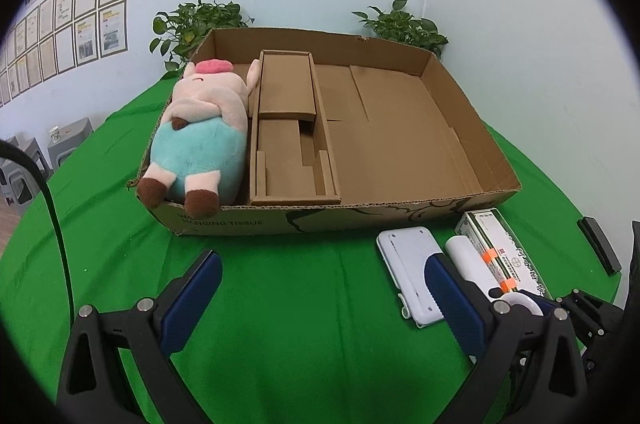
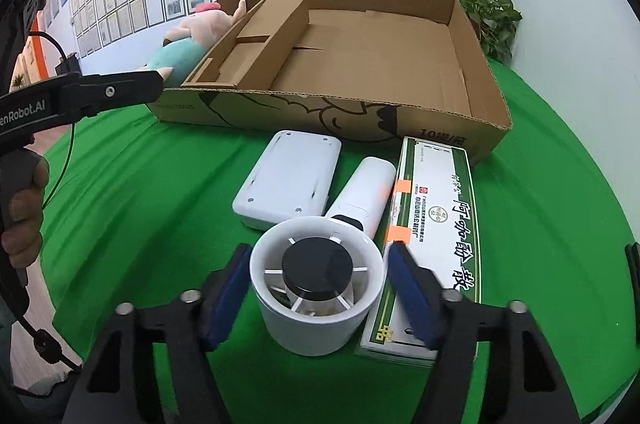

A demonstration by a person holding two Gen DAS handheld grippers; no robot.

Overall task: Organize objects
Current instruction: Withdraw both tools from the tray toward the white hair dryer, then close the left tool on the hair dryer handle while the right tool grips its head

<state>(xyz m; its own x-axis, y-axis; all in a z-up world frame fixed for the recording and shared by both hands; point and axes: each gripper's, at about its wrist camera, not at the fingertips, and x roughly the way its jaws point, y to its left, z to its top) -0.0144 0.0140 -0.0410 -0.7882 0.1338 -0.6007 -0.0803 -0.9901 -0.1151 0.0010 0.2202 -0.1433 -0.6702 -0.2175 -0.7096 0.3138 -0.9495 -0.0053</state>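
Observation:
A white handheld fan (image 2: 320,288) lies on the green cloth, its round head with a black hub toward me. My right gripper (image 2: 318,248) is shut on that head, a blue pad against each side. The fan's handle (image 1: 466,256) points toward the cardboard box (image 1: 496,159). Left of the fan lies a flat white device (image 2: 290,179), and to its right a long green-and-white carton (image 2: 436,224) with orange tape. A plush pig (image 1: 200,139) fills the box's left end beside a cardboard insert (image 1: 288,127). My left gripper (image 1: 323,260) hangs open over bare cloth with nothing between its fingers.
The right half of the box floor (image 1: 400,127) is bare. Two potted plants (image 1: 196,23) stand behind the box against the wall. A black bar (image 1: 600,244) lies at the table's right edge. A hand (image 2: 24,216) holds the left gripper's handle, with a cable trailing down.

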